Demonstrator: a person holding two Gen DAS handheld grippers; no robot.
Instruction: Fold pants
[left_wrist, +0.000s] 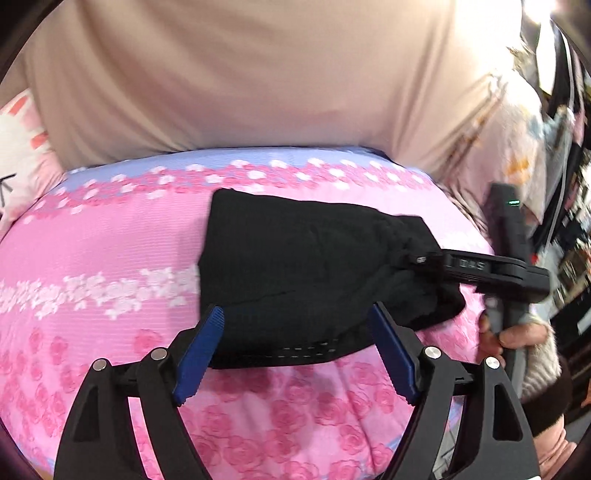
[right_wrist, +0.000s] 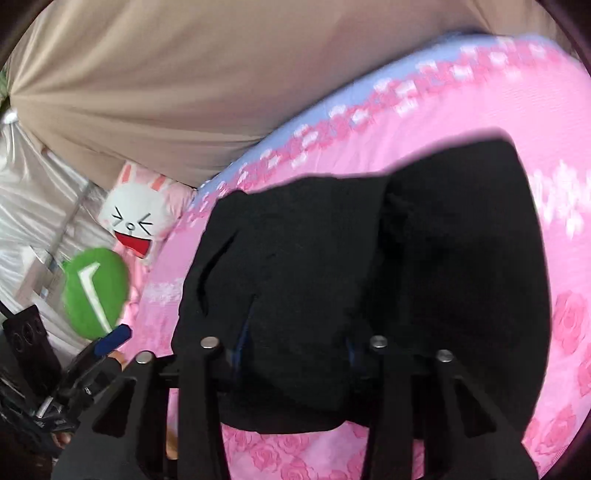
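The black pants (left_wrist: 295, 266) lie folded into a thick bundle on the pink floral bed cover (left_wrist: 110, 258). My left gripper (left_wrist: 295, 317) is open, its blue pads on either side of the bundle's near hem with its white stitching. My right gripper (left_wrist: 417, 260) reaches in from the right and its fingers are buried in the bundle's right folds. In the right wrist view the pants (right_wrist: 369, 266) cover the right gripper (right_wrist: 295, 332); its fingers stand apart with cloth draped over and between them, tips hidden.
A beige curtain (left_wrist: 240, 74) hangs behind the bed. A rabbit-face pillow (right_wrist: 136, 221) and a green cushion (right_wrist: 96, 291) lie at the bed's left end. Cluttered shelves (left_wrist: 569, 221) stand at the right. My left gripper (right_wrist: 110, 339) shows at the right wrist view's lower left.
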